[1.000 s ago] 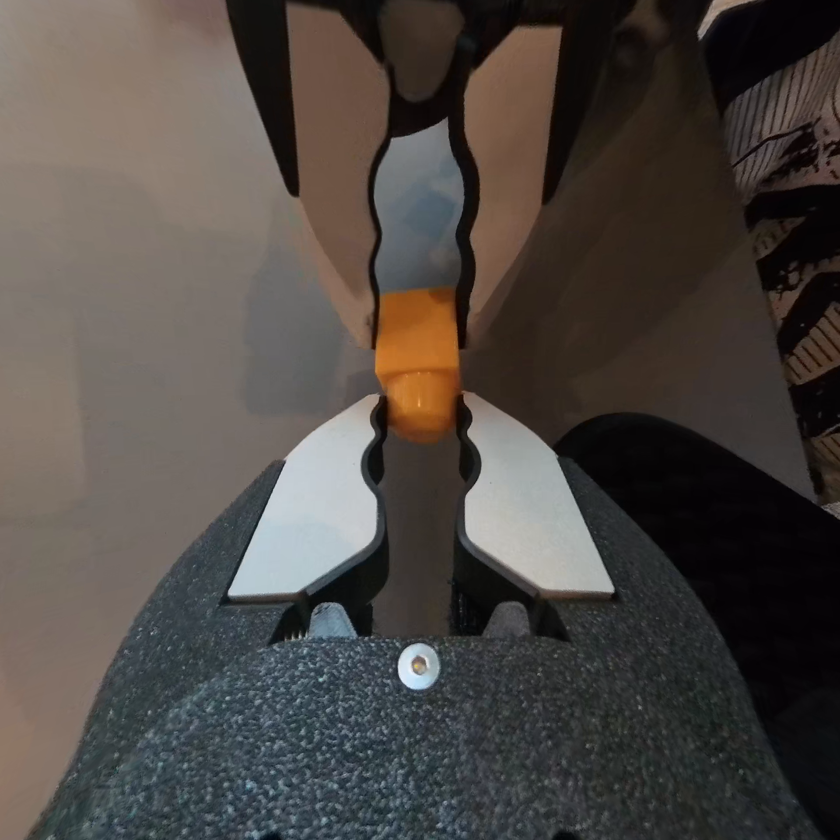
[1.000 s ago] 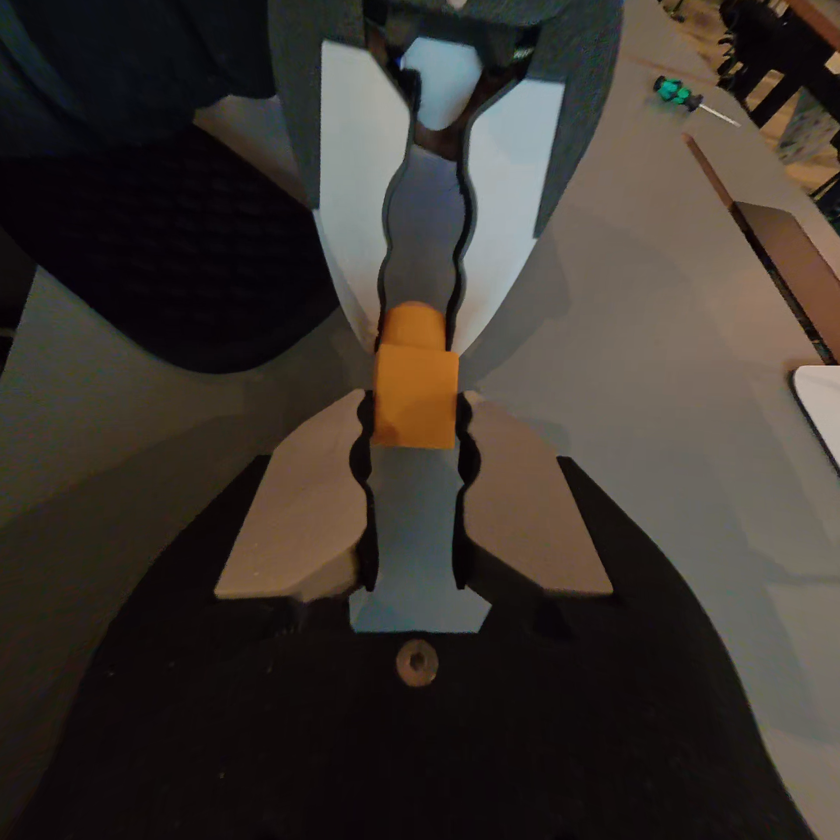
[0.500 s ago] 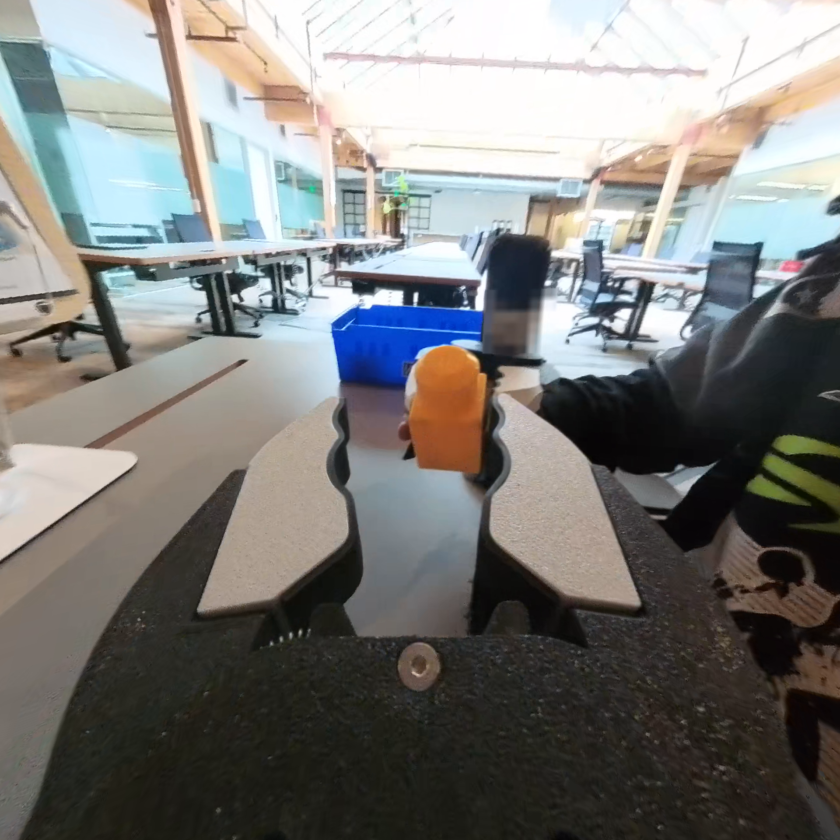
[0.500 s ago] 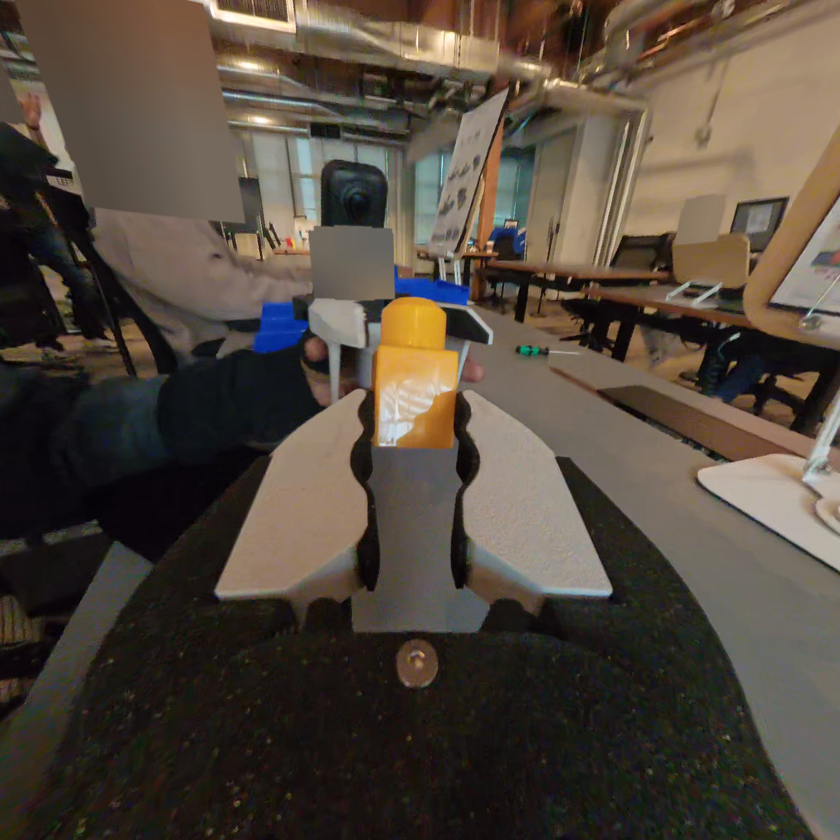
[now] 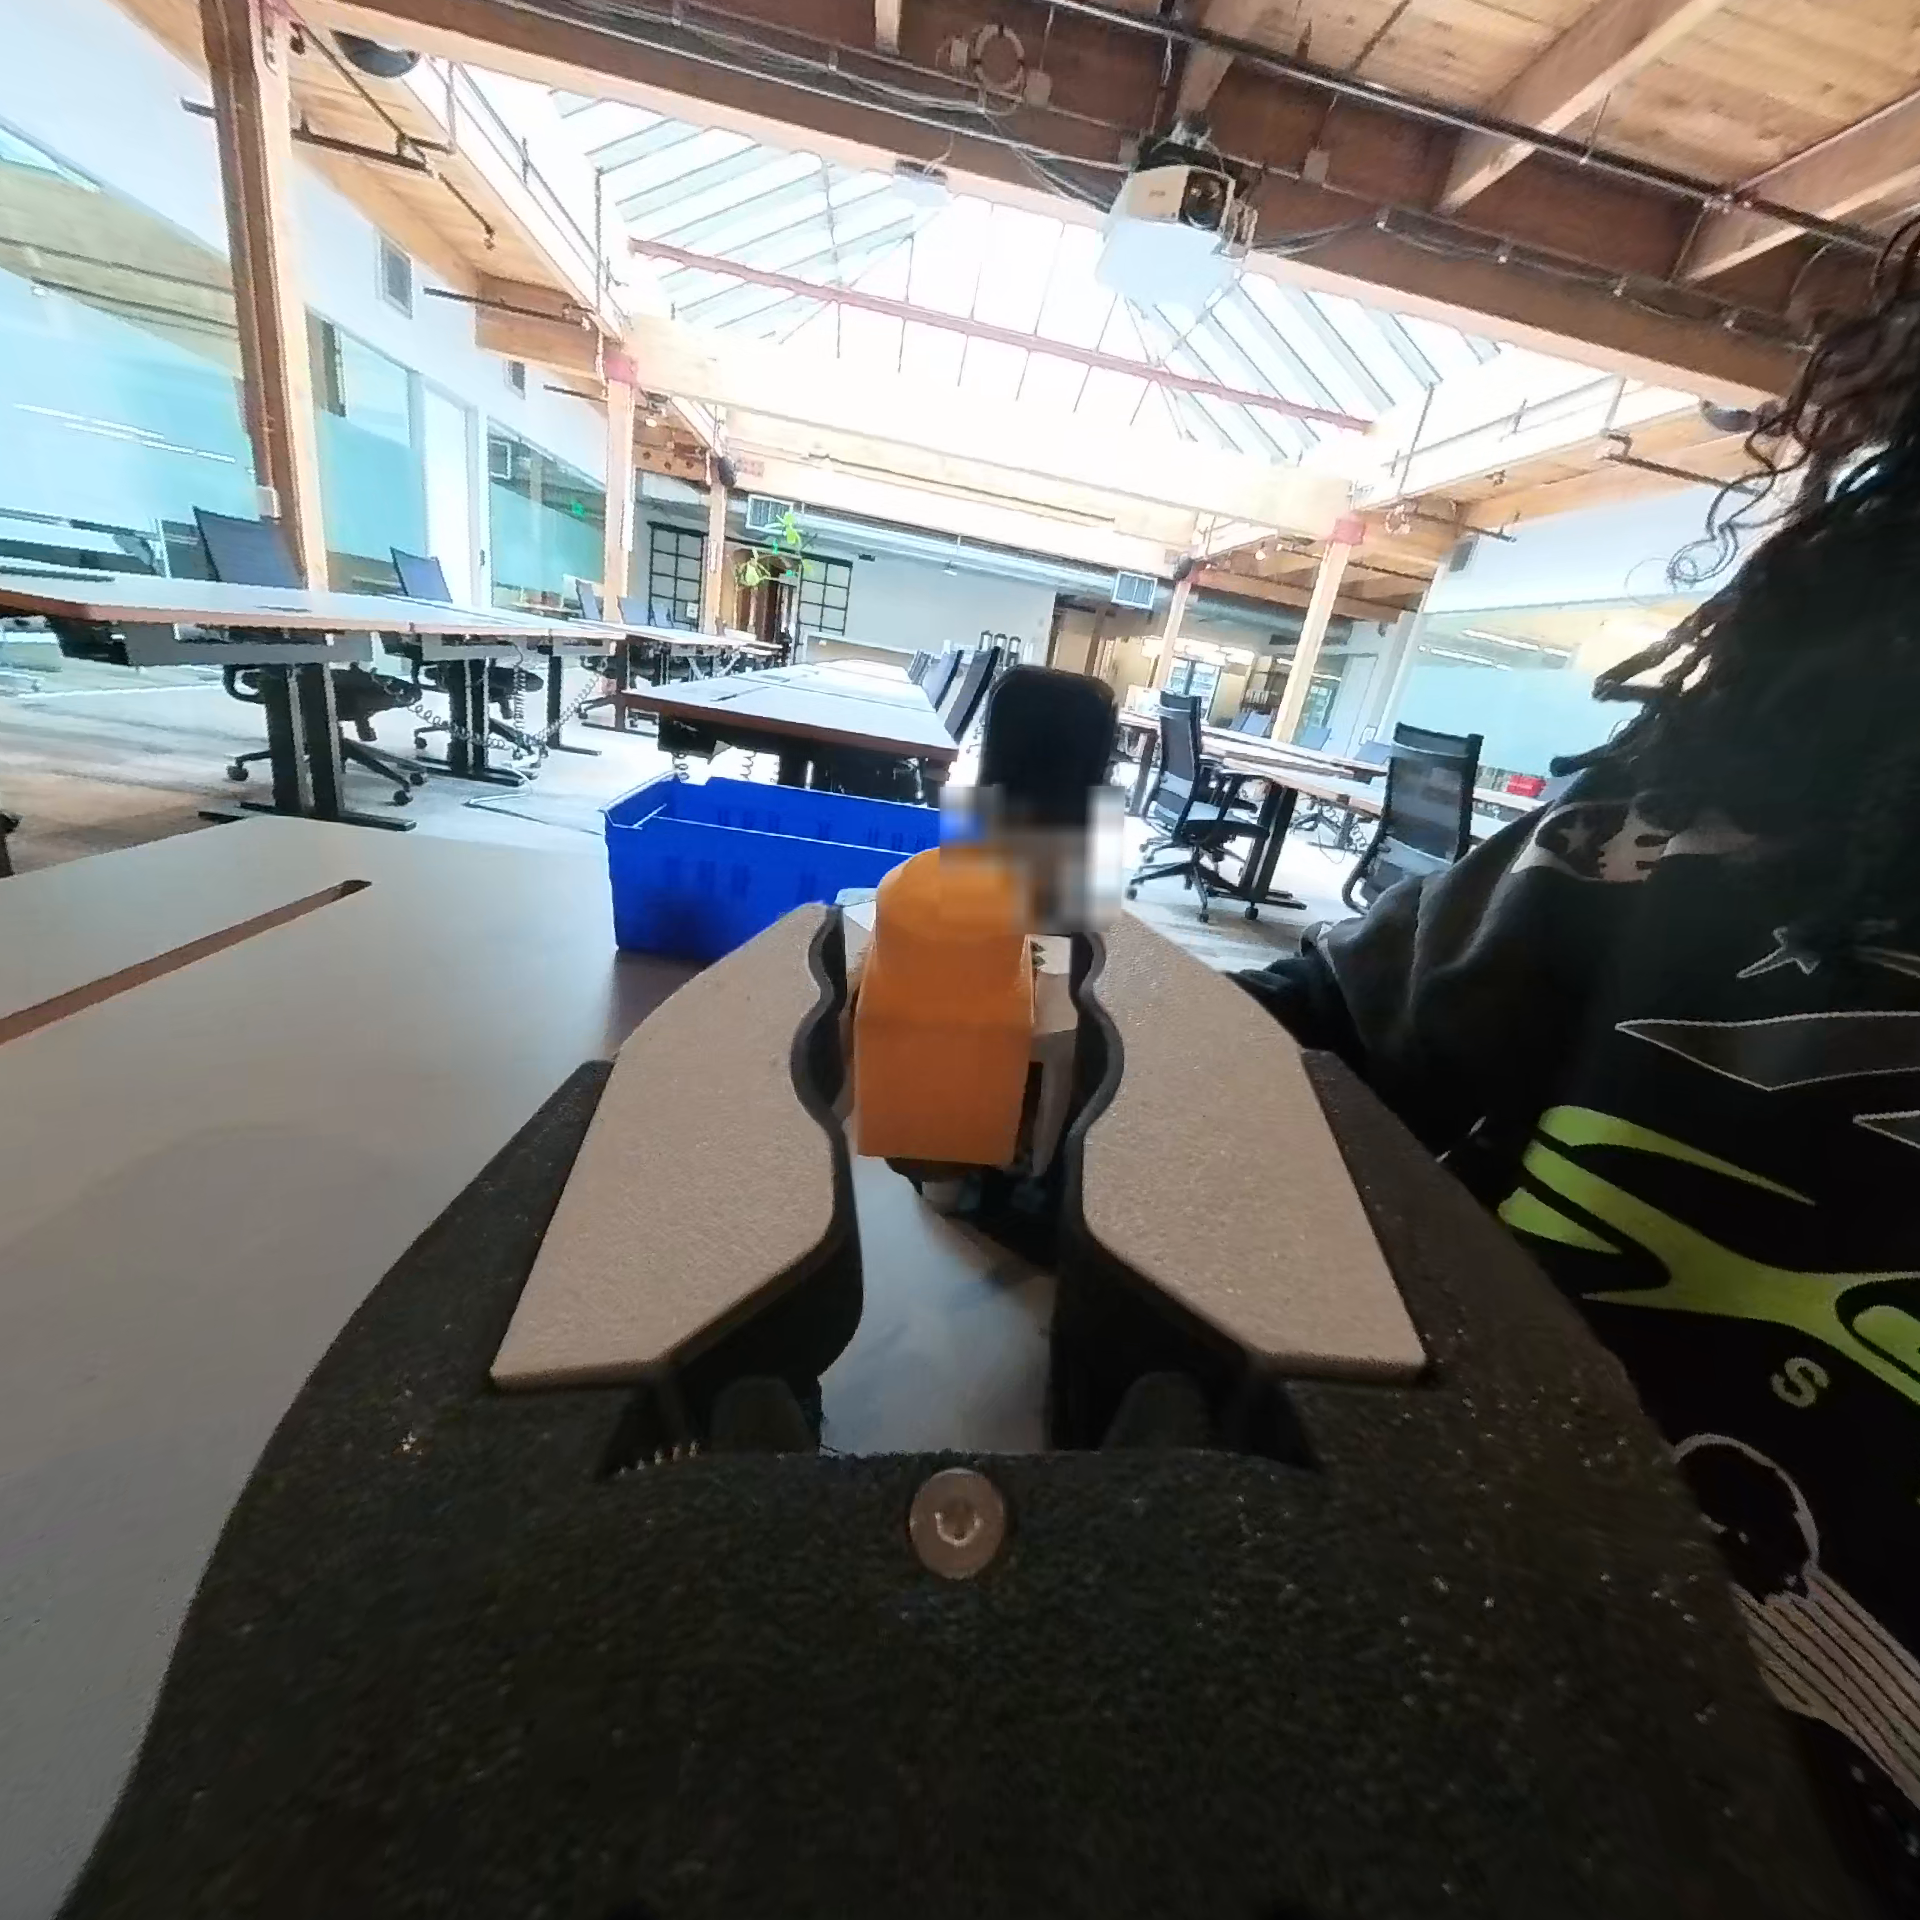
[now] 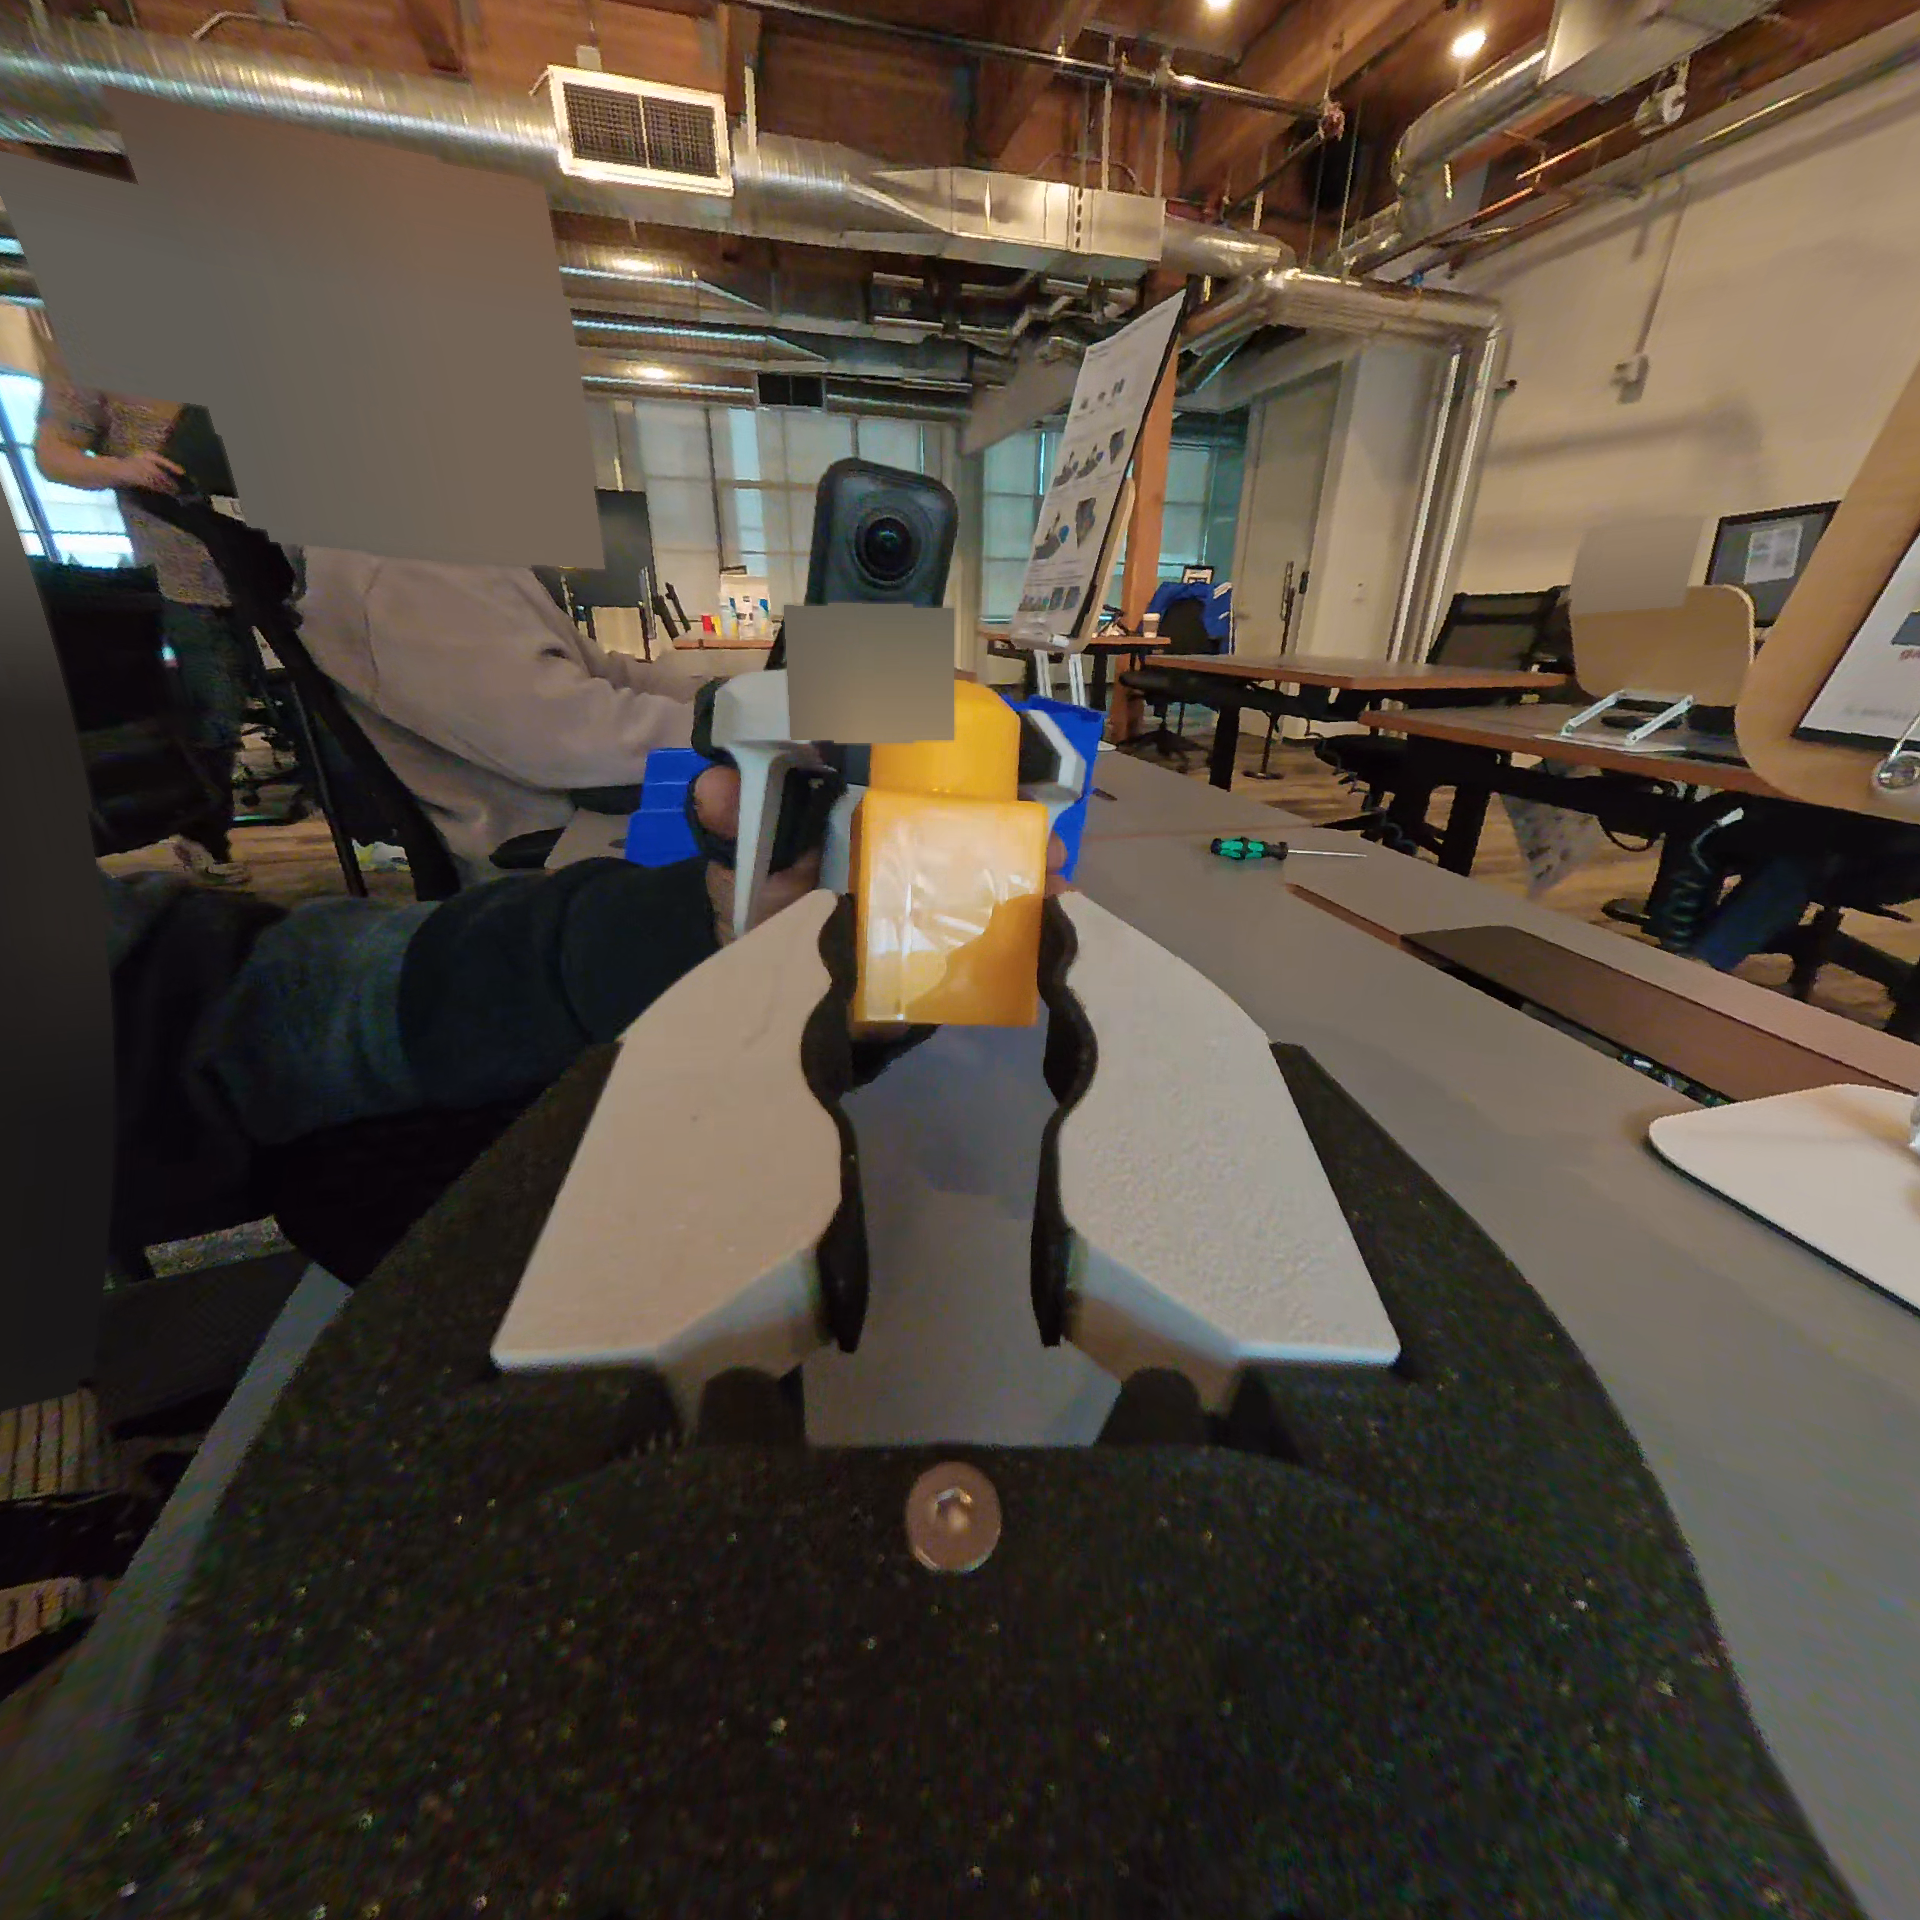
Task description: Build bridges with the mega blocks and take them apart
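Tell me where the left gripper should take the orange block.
Grip the orange block on its square body, across its two flat side faces, coming straight on, opposite the right gripper that pinches it. The block stands upright; the round stud on top would likely slip. The open left gripper straddles those faces.

Daylight floods the left wrist view through a blown-out skylight [image 5: 997, 312], leaving the orange block [image 5: 940, 1049] soft and out of focus. The right wrist view is dimmer, lit by ceiling lamps; glare streaks the block's face [image 6: 935, 925]. Both views bend strongly at their edges.
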The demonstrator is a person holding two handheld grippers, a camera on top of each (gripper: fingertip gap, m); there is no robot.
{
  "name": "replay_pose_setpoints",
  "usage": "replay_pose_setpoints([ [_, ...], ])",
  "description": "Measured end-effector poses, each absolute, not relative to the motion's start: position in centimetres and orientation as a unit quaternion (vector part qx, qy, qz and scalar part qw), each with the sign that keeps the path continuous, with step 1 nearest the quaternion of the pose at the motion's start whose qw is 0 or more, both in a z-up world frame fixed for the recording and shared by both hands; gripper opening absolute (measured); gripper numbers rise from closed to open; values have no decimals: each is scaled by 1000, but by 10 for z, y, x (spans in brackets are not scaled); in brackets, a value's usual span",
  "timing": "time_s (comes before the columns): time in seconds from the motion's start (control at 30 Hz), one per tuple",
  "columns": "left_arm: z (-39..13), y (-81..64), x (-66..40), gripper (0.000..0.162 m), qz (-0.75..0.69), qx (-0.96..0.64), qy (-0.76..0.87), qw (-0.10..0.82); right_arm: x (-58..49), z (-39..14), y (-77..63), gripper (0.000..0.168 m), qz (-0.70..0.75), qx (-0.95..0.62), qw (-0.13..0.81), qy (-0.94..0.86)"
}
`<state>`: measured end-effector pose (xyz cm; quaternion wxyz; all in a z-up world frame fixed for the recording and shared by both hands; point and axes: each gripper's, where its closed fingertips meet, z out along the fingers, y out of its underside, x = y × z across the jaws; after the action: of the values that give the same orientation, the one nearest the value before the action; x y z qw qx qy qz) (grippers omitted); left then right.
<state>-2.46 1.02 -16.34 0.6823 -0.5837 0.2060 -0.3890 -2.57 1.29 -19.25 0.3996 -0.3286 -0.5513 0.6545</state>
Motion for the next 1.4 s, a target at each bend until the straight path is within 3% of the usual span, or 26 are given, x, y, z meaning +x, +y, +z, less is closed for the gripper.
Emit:
replay_pose_setpoints([
  [0.47, -171, 14, -23, 28, -342, -614, 229, 674, -29, -198, 10, 34, 655, -342, 375, -559],
  [0.57, -183, 19, -39, 28, -251, -651, 244, 674, -33, -215, 20, 65, 615, -374, 358, -595],
  [0.63, -197, 20, -50, 28, -211, -678, 253, 657, -34, -224, 38, 71, 571, -396, 373, -615],
  [0.97, -270, 29, -44, 29, -221, -751, 308, 541, -25, -210, 85, 58, 565, -441, 416, -560],
  [1.4, -304, 37, -36, 29, -205, -799, 313, 471, -23, -206, 83, 50, 570, -436, 420, -556],
])
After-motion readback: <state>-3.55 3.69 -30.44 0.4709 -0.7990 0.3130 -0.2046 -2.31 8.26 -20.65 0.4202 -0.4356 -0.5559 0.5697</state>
